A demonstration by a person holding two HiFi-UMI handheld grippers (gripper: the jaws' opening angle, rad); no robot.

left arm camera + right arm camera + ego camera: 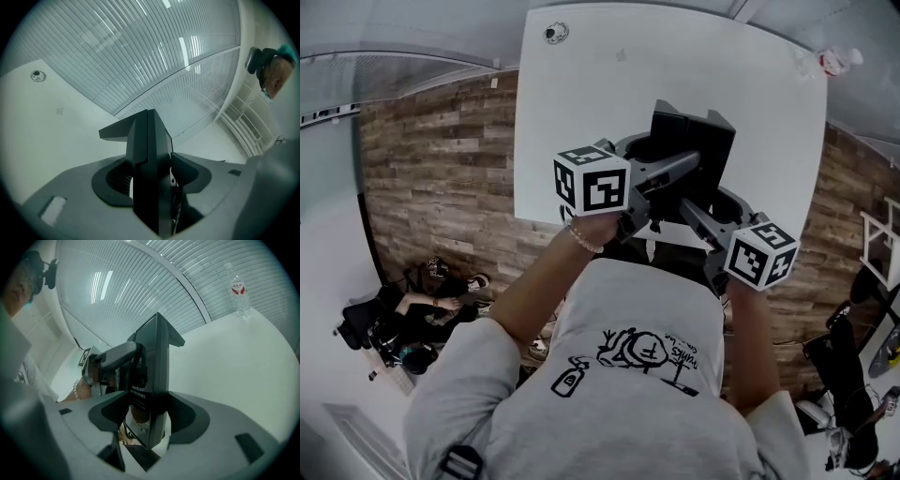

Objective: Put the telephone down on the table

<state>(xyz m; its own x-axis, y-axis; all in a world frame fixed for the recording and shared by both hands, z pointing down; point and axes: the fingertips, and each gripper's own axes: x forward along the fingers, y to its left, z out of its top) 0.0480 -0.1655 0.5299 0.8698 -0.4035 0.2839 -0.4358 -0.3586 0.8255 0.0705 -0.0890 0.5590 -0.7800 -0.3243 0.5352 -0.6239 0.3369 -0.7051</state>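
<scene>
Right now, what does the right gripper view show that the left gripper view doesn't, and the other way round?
Only the right gripper view shows a water bottle standing near the far edge of the table, and the left gripper clamped on the other side of the telephone. Only the left gripper view shows a small round fitting in the tabletop. Both show the black telephone held upright between that view's own jaws, the white table and a slatted wall behind.

Slab-shaped plastic telephone (pixel 705 141) was black, square table (pixel 581 112) plain white, plank floor (pixel 431 178) streaked brown. Moulded left gripper (pixel 150 183) and right gripper (pixel 150 420) were grey, their cubes white with black square markers. Clear plastic bottle (pixel 239 294) carried a red-and-white label.
</scene>
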